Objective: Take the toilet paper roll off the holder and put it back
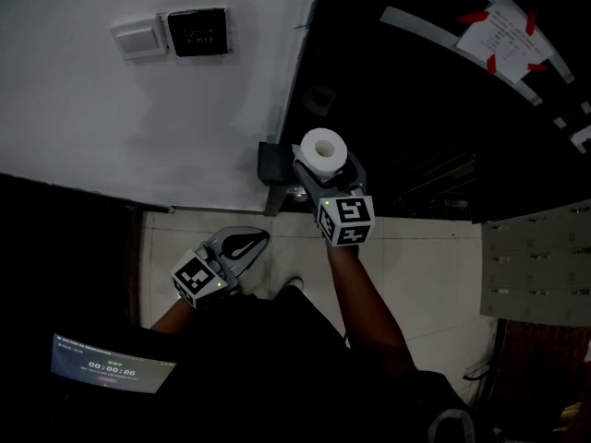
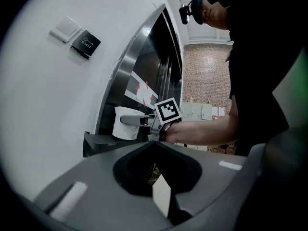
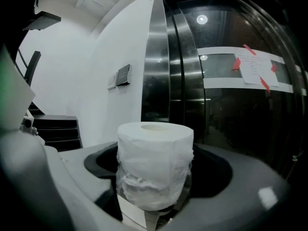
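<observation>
My right gripper (image 1: pixel 322 166) is shut on a white toilet paper roll (image 1: pixel 319 146) and holds it upright, its jaws pressing the roll's lower half. In the right gripper view the roll (image 3: pixel 155 158) fills the space between the jaws, its wrap crumpled where they squeeze. The black holder (image 1: pixel 273 167) is fixed low on the wall, just left of the roll. From the left gripper view the roll (image 2: pixel 126 124) stands right over the holder (image 2: pixel 98 142); whether they touch I cannot tell. My left gripper (image 1: pixel 245 245) hangs lower left, shut and holding nothing.
A white switch (image 1: pixel 138 38) and a black plate (image 1: pixel 197 32) are on the white wall. A steel door frame (image 3: pixel 156 61) and dark glossy doors with a taped paper (image 1: pixel 503 35) lie right of the holder. Pale floor tiles (image 1: pixel 425 266) are below.
</observation>
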`<state>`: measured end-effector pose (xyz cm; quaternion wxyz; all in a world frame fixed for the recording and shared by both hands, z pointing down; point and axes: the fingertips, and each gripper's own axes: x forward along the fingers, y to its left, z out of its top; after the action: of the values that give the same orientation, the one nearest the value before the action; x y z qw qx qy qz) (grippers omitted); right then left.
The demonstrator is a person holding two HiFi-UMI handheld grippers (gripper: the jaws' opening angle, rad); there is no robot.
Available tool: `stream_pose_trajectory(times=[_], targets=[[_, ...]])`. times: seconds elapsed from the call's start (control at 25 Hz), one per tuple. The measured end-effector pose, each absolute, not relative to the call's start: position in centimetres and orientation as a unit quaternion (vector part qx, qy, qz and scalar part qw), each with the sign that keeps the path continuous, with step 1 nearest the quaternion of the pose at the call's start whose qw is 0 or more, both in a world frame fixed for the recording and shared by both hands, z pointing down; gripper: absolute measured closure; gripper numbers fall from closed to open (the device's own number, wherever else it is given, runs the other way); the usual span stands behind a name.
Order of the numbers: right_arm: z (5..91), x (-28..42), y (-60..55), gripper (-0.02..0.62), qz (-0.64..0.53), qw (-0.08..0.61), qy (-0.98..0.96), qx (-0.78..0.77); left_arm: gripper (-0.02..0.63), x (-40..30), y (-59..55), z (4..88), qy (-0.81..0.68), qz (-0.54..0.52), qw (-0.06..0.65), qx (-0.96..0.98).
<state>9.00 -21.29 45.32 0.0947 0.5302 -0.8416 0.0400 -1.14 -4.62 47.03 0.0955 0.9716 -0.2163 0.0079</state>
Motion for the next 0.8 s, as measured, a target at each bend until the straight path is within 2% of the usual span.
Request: stream_pose_trajectory(times=[0.52,0.8], targets=[[45.6,19.9,-21.7,0.166,0.055,0.085,-0.785,0.612,0.601,-0.5,-4.2,47.2,-0.217,0.016,0.098,0.971],[47.0,21.8,-21.7,0.166,0.076,0.073,-0.774,0.625,0.601,-0.5,-4.3,47.5,-0.221,0.016,0.096,0.97]])
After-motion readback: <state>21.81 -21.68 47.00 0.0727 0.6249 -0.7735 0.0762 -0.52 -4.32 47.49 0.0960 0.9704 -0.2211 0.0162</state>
